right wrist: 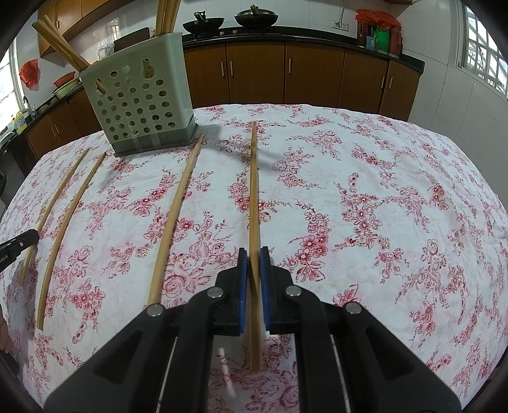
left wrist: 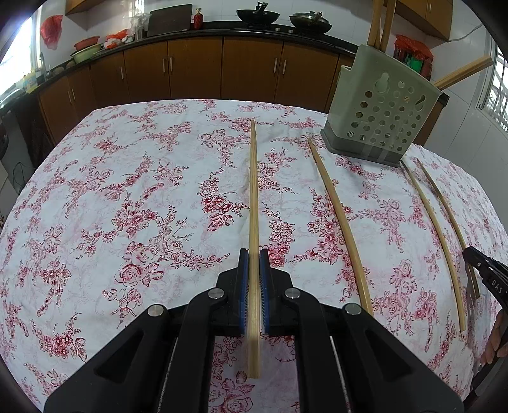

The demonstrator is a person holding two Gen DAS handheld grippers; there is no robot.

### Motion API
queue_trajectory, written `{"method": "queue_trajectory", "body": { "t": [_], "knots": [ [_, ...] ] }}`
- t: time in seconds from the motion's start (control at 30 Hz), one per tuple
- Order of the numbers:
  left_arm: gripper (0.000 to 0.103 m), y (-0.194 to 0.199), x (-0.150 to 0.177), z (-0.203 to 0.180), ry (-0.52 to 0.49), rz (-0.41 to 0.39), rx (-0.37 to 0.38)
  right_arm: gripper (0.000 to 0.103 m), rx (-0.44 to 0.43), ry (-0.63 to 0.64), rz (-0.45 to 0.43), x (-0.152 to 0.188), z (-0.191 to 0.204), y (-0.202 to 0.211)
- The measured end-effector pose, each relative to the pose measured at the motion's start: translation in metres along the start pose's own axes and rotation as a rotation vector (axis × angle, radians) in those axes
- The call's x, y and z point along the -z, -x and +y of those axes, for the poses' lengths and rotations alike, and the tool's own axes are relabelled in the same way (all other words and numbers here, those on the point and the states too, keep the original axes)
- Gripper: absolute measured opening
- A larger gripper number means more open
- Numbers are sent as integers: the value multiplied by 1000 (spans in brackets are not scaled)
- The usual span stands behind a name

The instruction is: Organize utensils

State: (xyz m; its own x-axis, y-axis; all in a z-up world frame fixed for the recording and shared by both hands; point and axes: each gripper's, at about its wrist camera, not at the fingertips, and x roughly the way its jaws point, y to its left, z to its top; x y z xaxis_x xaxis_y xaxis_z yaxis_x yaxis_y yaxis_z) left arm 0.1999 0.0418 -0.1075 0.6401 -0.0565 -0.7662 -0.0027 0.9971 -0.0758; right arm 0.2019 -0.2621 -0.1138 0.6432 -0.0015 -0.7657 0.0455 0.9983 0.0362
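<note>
While each chopstick [left wrist: 253, 190] [right wrist: 253, 190] points forward, left claw [left wrist: 254, 254] and right claw [right wrist: 254, 252] pinch it.

Setting: a home kitchen is showing in both wrist views.
Cabinets: brown wooden base cabinets [right wrist: 314, 76] are running along the back wall under a dark countertop [left wrist: 222, 30].
Cookware: a black wok [left wrist: 256, 16] and a lidded pan [left wrist: 309, 21] are sitting on the counter.
Walls: white tiles [right wrist: 304, 12] are covering the wall.
Table: a red-flowered tablecloth [left wrist: 127, 190] is covering the table.
Utensil storage: a perforated green chopstick holder [right wrist: 139, 104] is standing on it.
</note>
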Motion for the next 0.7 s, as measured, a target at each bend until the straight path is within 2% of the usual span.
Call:
{"method": "queue_trajectory", "body": {
  "t": [0.7],
  "knots": [
    [9,0,0,0,0,0,1,12,-1,1,0,0,0,0]
  ]
}}
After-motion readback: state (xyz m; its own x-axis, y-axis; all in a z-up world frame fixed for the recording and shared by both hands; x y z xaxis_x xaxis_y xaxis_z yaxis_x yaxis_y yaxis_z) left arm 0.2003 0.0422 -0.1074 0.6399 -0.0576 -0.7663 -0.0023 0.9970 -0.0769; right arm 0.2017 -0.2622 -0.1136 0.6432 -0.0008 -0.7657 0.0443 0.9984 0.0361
